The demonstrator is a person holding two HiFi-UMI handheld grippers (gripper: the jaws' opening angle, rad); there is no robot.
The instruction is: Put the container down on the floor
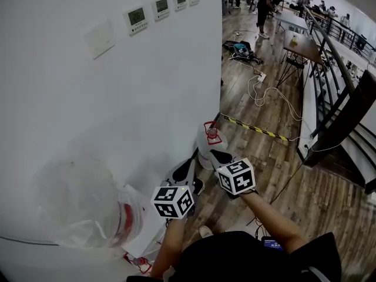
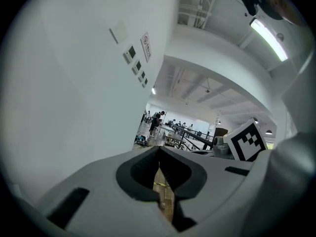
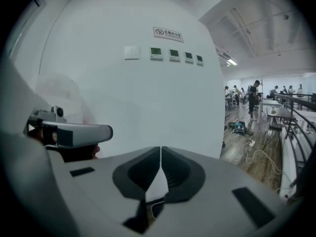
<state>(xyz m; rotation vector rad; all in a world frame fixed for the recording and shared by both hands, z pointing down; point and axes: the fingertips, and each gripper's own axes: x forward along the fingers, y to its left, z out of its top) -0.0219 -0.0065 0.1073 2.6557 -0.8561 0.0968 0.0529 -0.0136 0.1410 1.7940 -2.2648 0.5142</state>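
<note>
wall (image 1: 117, 98) fills everything left of the left gripper; row of thermostat panels (image 1: 161, 6) high on it; translucent red-trimmed bundle (image 1: 88, 210) low at the wall's foot, left of the left gripper, too blurred to identify; left gripper (image 1: 188, 166) points forward along the wall, jaws together with nothing between them, tips meeting in the left gripper view (image 2: 159, 152); container (image 1: 207, 143), white with a red cap, stands upright on the wooden floor (image 1: 258, 151) against the wall, just ahead of both grippers and held by neither; right gripper (image 1: 220, 156) sits just right of the left one, its tips overlapping the container's lower body in the head view, contact unclear; its jaws are also together and empty in the right gripper view (image 3: 161, 149); yellow-black tape strip (image 1: 252, 127) on the floor ahead-right of the right gripper; white cable (image 1: 267, 93) beyond it; stair railing (image 1: 335, 46) far right
</note>
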